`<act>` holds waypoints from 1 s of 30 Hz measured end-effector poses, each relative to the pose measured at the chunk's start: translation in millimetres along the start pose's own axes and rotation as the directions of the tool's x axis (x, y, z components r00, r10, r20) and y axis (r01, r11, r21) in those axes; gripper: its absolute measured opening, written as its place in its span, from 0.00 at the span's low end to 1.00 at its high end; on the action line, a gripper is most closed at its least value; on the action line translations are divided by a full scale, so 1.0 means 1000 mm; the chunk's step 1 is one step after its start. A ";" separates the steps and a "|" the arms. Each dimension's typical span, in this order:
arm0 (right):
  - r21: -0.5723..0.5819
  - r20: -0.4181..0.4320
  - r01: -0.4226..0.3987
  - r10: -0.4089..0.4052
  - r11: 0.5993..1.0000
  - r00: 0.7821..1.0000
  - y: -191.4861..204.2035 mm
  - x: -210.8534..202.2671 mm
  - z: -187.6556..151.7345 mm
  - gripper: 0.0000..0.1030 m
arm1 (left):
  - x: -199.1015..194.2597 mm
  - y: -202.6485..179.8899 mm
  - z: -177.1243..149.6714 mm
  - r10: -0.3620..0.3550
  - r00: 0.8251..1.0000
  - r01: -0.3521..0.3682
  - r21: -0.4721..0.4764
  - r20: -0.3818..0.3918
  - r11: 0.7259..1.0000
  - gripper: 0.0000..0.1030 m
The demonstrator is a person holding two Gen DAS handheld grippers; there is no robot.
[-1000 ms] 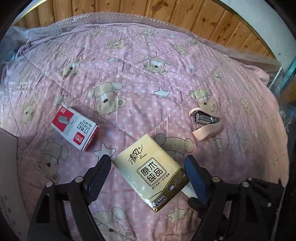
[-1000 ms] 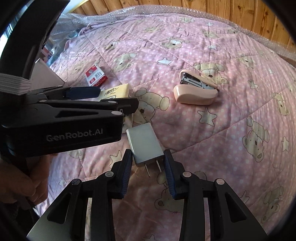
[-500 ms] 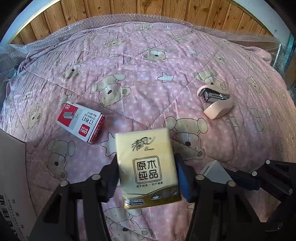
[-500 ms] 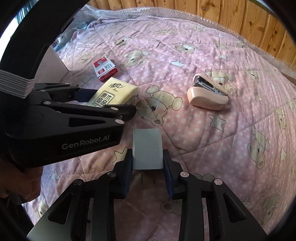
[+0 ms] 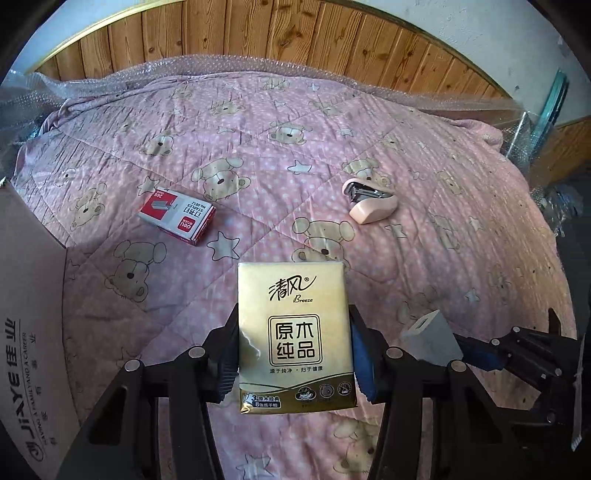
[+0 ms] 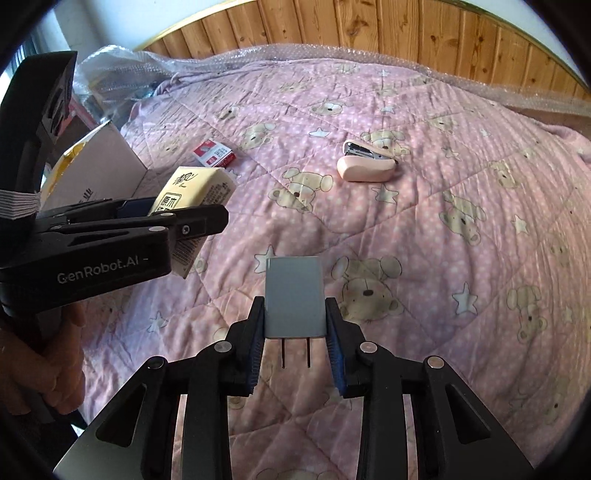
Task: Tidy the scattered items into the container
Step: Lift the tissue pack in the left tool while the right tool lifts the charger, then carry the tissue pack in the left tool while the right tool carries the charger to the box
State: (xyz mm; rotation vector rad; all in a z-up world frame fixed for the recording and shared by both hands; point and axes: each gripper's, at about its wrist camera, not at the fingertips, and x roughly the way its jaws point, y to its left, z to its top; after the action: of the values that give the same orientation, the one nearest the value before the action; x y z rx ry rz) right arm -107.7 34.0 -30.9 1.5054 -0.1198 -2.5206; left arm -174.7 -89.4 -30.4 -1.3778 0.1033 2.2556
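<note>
Across a pink quilt point(image 5: 332, 147) printed with bears and stars, spread before a wood-panelled wall point(image 5: 258, 33) and edged with bubble wrap point(image 6: 369, 51), a person works two hand-held grippers at once. At the left edge stands an open cardboard box point(image 5: 33, 302), its side printed "JIAYE", resting on the quilt. Just right of the box, the left gripper point(image 5: 293, 354) is clamped on a yellow tissue pack point(image 5: 293, 332), which is lifted clear of the quilt with its printed face up; a hand point(image 6: 40, 369) grips the tool's handle from below. To its right, the right gripper point(image 6: 295, 325) is closed on a grey plug-in charger point(image 6: 294, 295), pinched by its sides and also off the quilt, its two prongs pointing back toward the camera. Farther out, two items lie loose on the quilt, well apart from each other: a pink stapler point(image 5: 371, 205), on its side to the right, and a red-and-white box of staples point(image 5: 177, 216), lying flat to the left, near the cardboard box.
</note>
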 end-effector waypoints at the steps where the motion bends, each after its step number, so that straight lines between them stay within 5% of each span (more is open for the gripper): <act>1: 0.008 0.002 0.001 -0.001 1.000 1.000 0.001 -0.005 -0.003 0.31 | -0.006 -0.001 -0.002 -0.010 1.000 0.010 -0.002 0.009 1.000 0.51; 13: 0.010 0.043 -0.008 0.007 1.000 0.999 0.045 -0.047 -0.010 0.31 | -0.071 0.010 -0.023 -0.095 0.990 0.099 -0.029 0.101 0.995 0.51; 30: 0.008 0.093 -0.093 0.092 0.996 0.991 0.094 -0.064 0.001 0.31 | -0.147 0.056 -0.050 -0.085 0.976 0.101 -0.069 0.201 0.993 0.51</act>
State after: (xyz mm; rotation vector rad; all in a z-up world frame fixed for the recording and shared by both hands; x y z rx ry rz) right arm -66.3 -44.2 41.3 1.3546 -0.2145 -2.5204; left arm -104.5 -208.5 60.4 -1.1634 -0.1160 2.3244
